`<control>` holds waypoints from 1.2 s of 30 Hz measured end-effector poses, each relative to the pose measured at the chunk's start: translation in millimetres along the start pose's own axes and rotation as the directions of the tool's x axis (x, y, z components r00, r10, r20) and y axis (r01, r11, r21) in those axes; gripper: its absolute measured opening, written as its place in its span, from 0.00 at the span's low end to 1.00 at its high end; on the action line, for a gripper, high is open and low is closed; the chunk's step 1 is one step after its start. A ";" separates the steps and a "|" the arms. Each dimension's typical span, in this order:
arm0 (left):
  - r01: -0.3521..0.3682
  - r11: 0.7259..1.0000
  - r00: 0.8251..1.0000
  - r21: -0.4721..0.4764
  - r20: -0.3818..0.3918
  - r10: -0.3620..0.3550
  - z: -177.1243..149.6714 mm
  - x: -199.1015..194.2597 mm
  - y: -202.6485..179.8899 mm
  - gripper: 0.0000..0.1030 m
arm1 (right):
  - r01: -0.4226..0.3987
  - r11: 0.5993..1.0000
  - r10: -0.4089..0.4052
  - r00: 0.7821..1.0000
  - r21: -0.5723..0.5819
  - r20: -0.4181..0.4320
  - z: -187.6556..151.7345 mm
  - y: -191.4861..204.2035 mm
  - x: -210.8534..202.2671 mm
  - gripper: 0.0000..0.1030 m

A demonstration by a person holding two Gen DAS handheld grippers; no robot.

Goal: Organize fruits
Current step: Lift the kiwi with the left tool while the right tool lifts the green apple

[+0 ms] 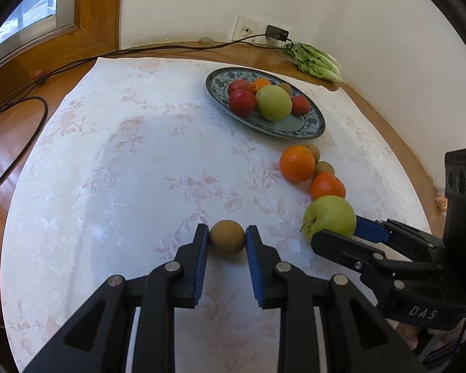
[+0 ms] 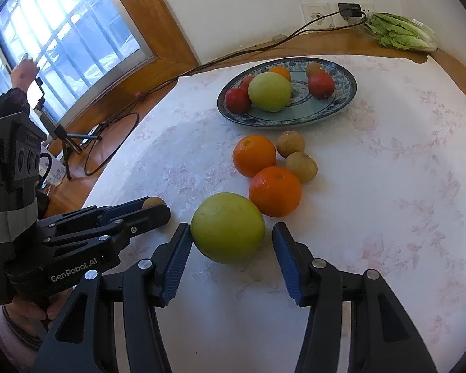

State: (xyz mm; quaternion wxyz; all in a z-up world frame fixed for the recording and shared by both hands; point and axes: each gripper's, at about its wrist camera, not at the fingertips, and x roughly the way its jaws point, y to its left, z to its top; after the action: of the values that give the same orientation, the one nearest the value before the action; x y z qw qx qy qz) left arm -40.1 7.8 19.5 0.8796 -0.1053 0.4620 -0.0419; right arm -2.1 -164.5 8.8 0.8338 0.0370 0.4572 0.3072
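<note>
Left gripper (image 1: 227, 238) clamped on a small brown fruit (image 1: 227, 237) resting on the floral cloth (image 1: 108, 186). Right gripper (image 2: 232, 242) straddles a green apple (image 2: 227, 232) — left pad touching, right pad just clear, so no firm grip. Two oranges (image 2: 275, 191) and two more brown fruits (image 2: 301, 162) lie at the apple's 1 o'clock. Blue-patterned plate (image 2: 341, 99) at 12 o'clock — apples and other fruit on it.
</note>
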 end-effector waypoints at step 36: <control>0.013 1.000 1.000 0.006 0.027 -0.013 14.9 -14.5 -12.4 0.25 | -0.062 0.998 0.062 0.996 -0.014 0.057 4.8 -4.4 -25.2 0.47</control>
State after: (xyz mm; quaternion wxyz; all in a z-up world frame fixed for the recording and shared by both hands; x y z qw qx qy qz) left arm -35.7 0.4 42.2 0.8857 -0.1061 0.4494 -0.0478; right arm -6.2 -180.8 28.7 0.8368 0.0549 0.4298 0.3346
